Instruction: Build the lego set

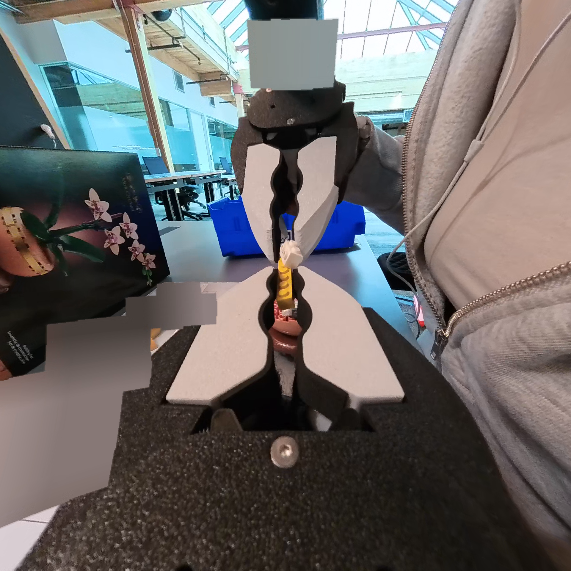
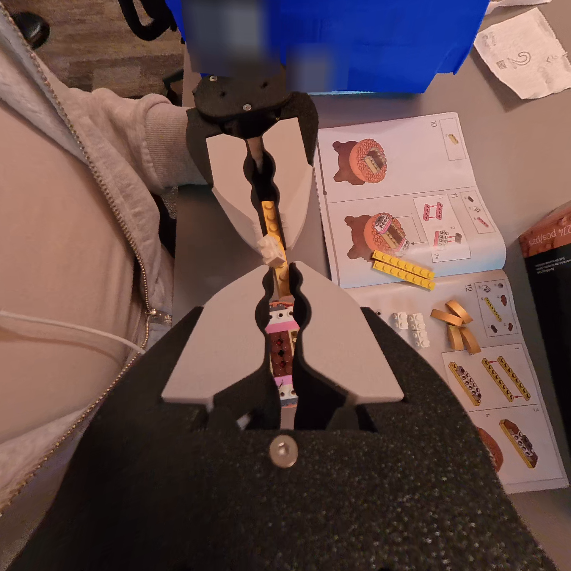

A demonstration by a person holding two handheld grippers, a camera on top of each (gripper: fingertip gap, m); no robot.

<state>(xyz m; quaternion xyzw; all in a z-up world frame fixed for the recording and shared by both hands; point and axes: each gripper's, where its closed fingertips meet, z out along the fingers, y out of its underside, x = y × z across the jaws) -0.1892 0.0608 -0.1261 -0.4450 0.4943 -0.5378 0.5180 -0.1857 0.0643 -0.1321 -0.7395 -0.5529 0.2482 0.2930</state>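
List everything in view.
plate: 1, yellow, held midair
brick: 1, white, on plate
booklet: 1, white, open on table
spare plates: 2, yellow, on booklet
spare bricks: several, white, on booklet
arches: several, gold, on booklet
assembly: 1, brown-pink, below plate
bin: 1, blue, behind booklet
box: 1, dark, on table
paper: 1, white, beside bin
left tool: 1, shut on plate
right tool: 1, shut on plate
hoodie: 1, grey, on person
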